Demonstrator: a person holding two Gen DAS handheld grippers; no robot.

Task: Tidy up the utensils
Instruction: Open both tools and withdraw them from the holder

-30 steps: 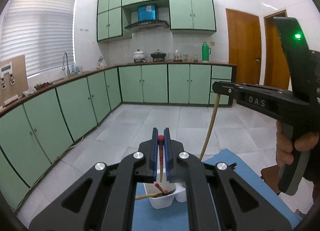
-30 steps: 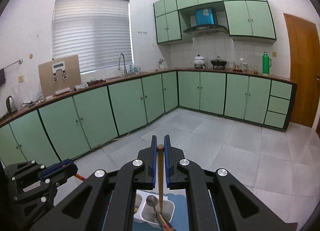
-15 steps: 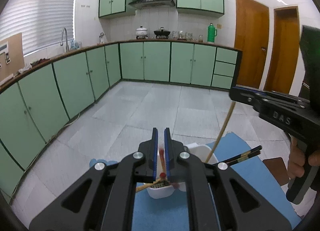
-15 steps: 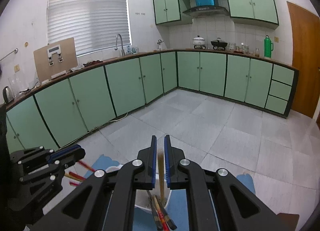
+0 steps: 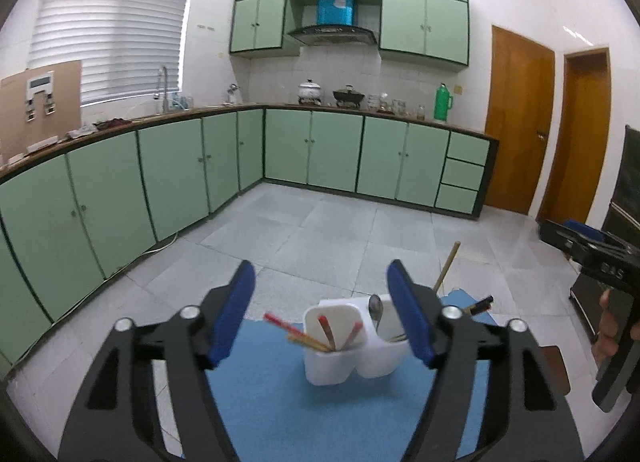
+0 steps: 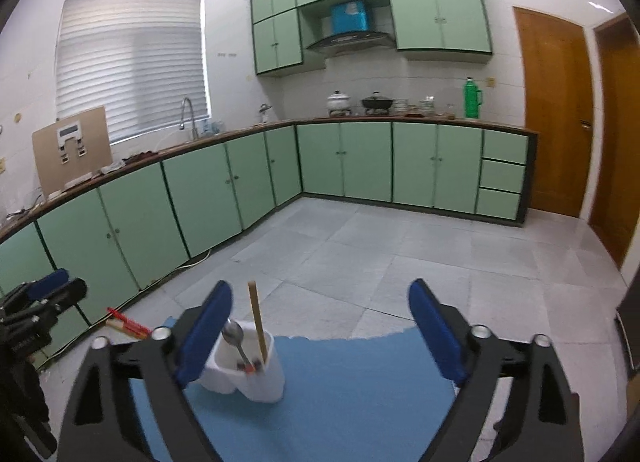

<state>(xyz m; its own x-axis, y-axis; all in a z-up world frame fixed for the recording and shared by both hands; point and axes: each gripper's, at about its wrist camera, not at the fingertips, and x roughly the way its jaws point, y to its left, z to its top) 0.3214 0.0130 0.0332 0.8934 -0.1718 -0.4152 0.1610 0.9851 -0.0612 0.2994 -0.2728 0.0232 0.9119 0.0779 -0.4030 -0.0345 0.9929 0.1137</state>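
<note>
A white two-compartment utensil holder (image 5: 344,358) stands on a blue mat (image 5: 320,414). Its near-left compartment holds red chopsticks (image 5: 324,328); the other holds a metal spoon (image 5: 375,307) and a long wooden stick (image 5: 446,272). My left gripper (image 5: 320,310) is open and empty, just above and in front of the holder. In the right wrist view the holder (image 6: 248,374) sits at lower left with the spoon (image 6: 236,338) and wooden stick (image 6: 256,322) standing in it. My right gripper (image 6: 320,338) is open and empty, to the holder's right.
The mat lies on a surface above a grey tiled floor (image 5: 320,238). Green cabinets (image 5: 160,182) line the left and far walls. Wooden doors (image 5: 520,122) are at right. The other gripper shows at each view's edge (image 5: 600,262) (image 6: 36,302).
Both grippers opened and pulled back. The left let go of the red chopstick and the right let go of the wooden stick; both now stand in the holder.
</note>
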